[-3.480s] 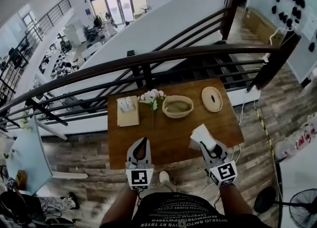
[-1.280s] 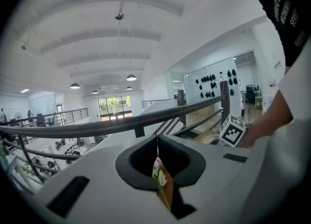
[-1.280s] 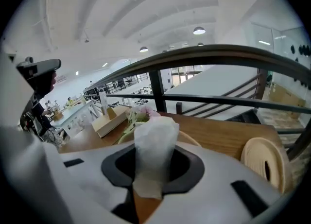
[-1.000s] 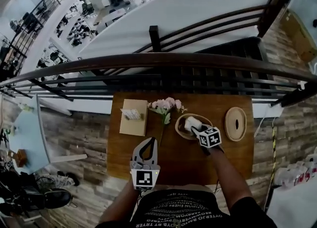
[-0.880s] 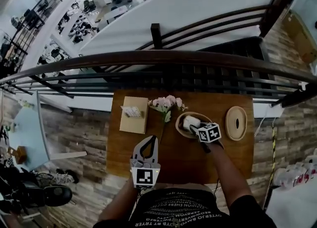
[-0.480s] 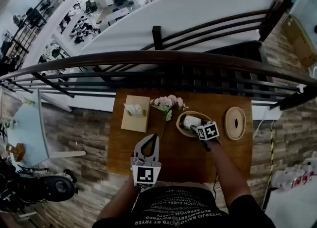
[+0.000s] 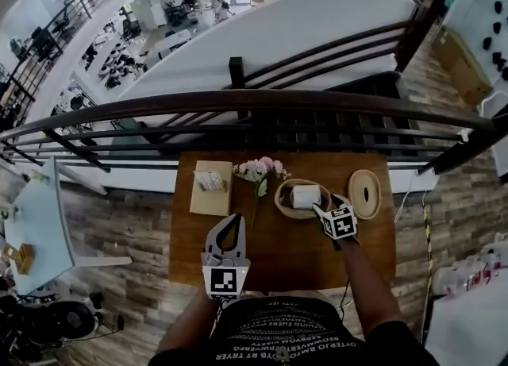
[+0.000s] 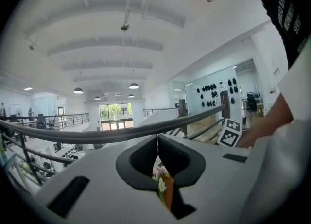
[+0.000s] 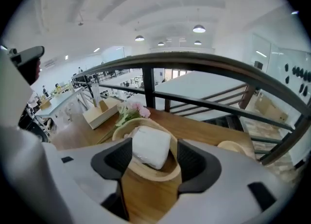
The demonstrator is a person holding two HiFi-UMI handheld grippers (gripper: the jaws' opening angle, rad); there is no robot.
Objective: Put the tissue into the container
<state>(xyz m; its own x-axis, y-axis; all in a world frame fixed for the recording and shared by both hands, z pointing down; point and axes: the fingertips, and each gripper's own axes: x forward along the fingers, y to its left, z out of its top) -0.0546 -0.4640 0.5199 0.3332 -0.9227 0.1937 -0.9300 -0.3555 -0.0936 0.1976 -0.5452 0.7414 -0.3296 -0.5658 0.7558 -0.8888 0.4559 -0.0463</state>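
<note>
The tissue (image 7: 305,195) lies in the bowl (image 7: 283,204) at ten o'clock from the right gripper (image 7: 325,210), whose jaws have just been opening and stand spread, with nothing between them. The left gripper (image 7: 232,222) has its jaws pressed together, empty.

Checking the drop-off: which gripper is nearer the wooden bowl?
Right. The right gripper sits at the bowl, by its front right rim, jaws just opened and empty, the tissue pack lying inside. The left gripper, shut, is farther off, front left over the table.
</note>
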